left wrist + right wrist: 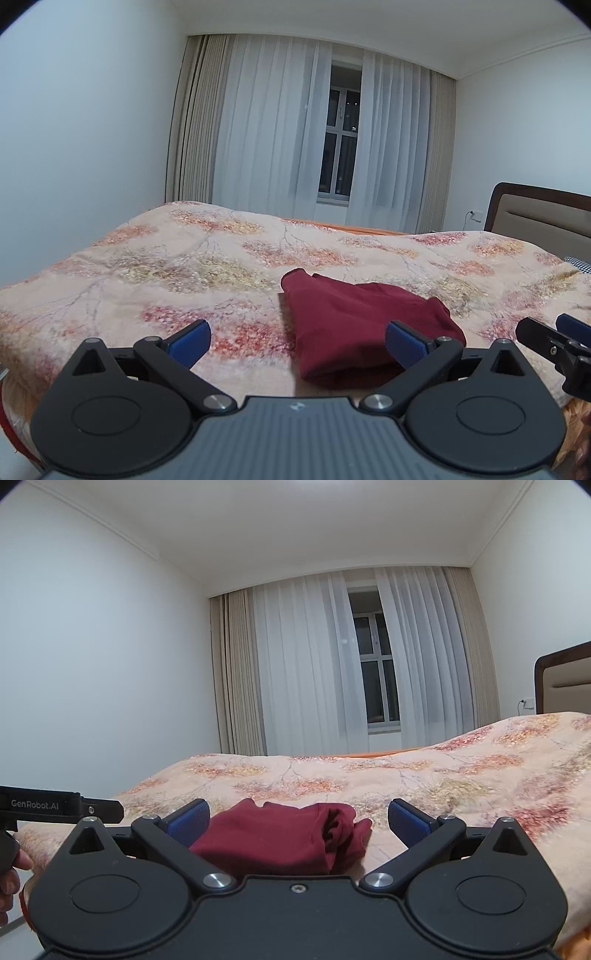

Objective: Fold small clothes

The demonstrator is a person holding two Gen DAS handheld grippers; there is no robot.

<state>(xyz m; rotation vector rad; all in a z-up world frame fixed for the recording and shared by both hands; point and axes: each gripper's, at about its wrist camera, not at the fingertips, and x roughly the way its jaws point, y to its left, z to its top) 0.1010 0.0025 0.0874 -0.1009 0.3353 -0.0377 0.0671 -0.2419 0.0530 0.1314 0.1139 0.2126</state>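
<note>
Handling: dark red, soft, light folded cloth garment [354, 325] lies near the front edge of the floral-covered bed [147, 266], limp and crease-prone; left tongs [297, 345] and right tongs [299, 823] stand apart, empty; grip a folded edge, probably.

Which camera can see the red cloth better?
The left wrist view. There the red cloth lies on the flowery bedspread seen from higher up, so its whole folded top shows. In the right wrist view the red cloth looks low and flat, and its near edge hides behind the tool's black body.
</note>
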